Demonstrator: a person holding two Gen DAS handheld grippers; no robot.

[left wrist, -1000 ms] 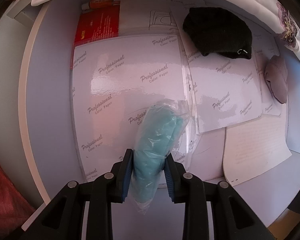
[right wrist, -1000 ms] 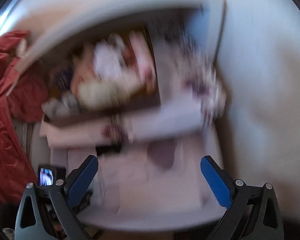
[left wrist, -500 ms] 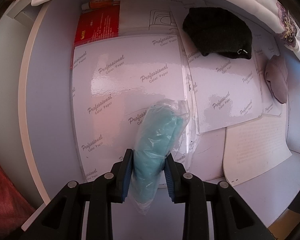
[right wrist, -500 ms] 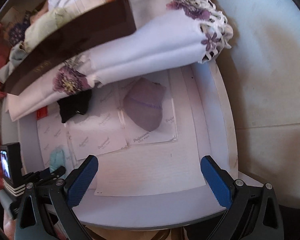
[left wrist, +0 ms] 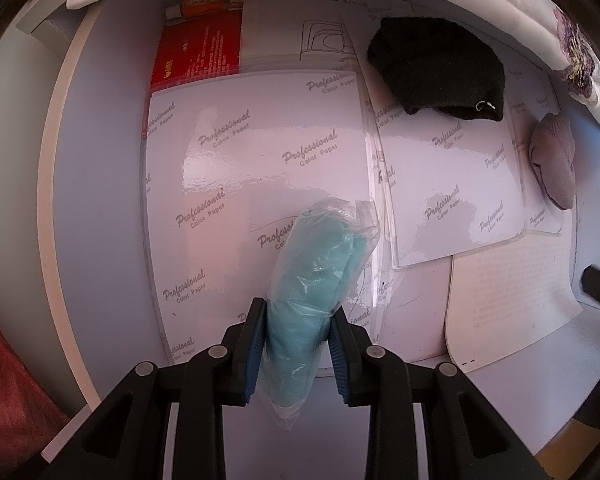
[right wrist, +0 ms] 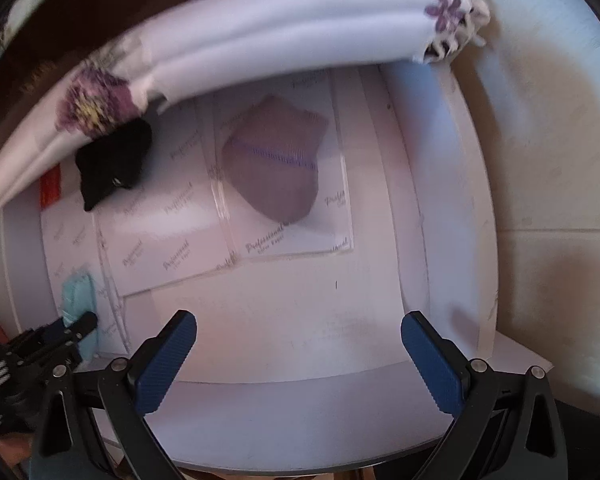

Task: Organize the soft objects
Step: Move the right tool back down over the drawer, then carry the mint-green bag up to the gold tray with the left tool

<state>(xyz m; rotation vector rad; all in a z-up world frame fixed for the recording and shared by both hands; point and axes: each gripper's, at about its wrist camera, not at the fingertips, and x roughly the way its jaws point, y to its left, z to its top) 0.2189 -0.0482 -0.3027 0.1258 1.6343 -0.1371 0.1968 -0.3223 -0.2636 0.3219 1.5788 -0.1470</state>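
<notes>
The left gripper [left wrist: 296, 344] has its fingers [left wrist: 254, 344] clenched on a teal cloth in a clear bag [left wrist: 312, 280], which sticks out ahead of them over the bench [left wrist: 100, 208]; the right gripper [right wrist: 298, 356] has its fingers [right wrist: 166, 356] spread wide with nothing between them.

Ahead of the right fingers, at the far edge of the bench, lies a folded white cloth with purple flowers [right wrist: 268, 36]. Glossy sheets printed "Professional Color Paper" [left wrist: 260, 152] cover most of the bench under and ahead of the left fingers. A black knitted piece [left wrist: 440, 68] rests on the sheets, ahead and to the right of the left fingers. A mauve sock [right wrist: 276, 164] lies on a sheet straight ahead of the right fingers, well apart from them. A red packet [left wrist: 198, 54] peeks out from under the sheets, ahead and left of the left fingers.
</notes>
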